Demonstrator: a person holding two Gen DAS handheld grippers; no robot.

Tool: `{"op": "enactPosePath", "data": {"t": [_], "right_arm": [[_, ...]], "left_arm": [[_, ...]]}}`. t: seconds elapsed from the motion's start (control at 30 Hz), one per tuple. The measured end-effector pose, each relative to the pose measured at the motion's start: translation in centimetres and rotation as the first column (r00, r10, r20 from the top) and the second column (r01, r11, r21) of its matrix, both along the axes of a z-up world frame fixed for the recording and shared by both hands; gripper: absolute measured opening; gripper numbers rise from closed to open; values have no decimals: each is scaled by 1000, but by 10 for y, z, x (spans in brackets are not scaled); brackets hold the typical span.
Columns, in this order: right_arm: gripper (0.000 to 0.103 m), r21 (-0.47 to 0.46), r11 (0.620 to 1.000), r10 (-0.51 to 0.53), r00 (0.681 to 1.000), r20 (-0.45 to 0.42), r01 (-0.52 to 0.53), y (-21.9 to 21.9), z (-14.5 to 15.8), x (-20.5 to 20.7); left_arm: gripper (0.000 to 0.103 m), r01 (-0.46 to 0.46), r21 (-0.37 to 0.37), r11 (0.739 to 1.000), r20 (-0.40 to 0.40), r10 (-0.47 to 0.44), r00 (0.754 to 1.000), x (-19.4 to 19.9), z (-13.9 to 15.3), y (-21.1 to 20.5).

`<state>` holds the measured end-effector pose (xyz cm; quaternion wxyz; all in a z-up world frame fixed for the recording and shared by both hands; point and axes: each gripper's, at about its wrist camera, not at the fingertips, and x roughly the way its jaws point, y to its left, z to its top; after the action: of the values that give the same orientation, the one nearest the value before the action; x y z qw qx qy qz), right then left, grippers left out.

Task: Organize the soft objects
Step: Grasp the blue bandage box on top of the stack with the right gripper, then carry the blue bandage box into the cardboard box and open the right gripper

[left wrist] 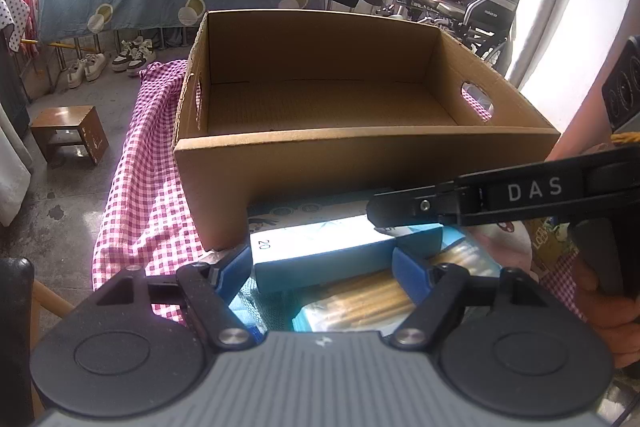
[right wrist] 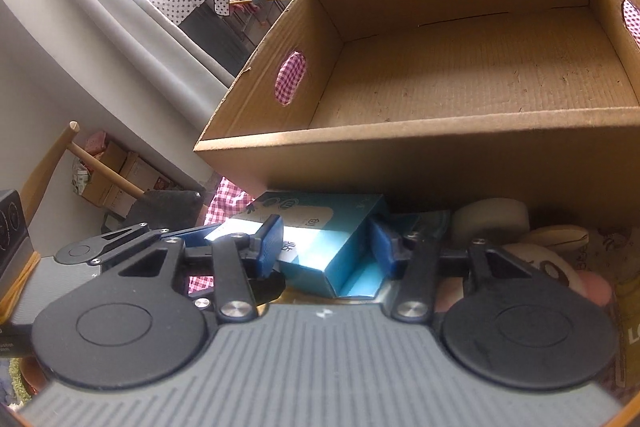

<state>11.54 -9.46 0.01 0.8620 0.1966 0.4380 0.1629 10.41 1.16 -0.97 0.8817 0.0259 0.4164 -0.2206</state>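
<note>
Just in front of the open, empty brown cardboard box (left wrist: 360, 99) on the pink checked cloth (left wrist: 140, 195), a long light-blue carton (left wrist: 340, 251) lies on a pile of packets. Left gripper (left wrist: 324, 269) straddles it, blue pads at its two ends; can't tell if they press. Right gripper (right wrist: 326, 241) clamps the open end of that carton, pads (right wrist: 270, 239) against its sides. My read: two-handed lift into the box. Squeeze gently so the thin card doesn't crush, raise both ends level, clear the near wall. White plush toy (right wrist: 552, 263) waits at the right.
</note>
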Motion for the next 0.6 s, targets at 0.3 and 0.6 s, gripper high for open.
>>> {"op": "enactPosePath", "data": {"t": [0.3, 0.6], "right_arm": [[47, 17, 999, 25, 993, 115, -27, 5, 50, -42], [49, -2, 999, 45, 964, 261, -46, -11, 120, -33]], "left_arm": [[79, -12, 25, 1000, 140, 8, 990, -43, 49, 3], [79, -9, 46, 999, 308, -6, 951, -33, 111, -11]]}}
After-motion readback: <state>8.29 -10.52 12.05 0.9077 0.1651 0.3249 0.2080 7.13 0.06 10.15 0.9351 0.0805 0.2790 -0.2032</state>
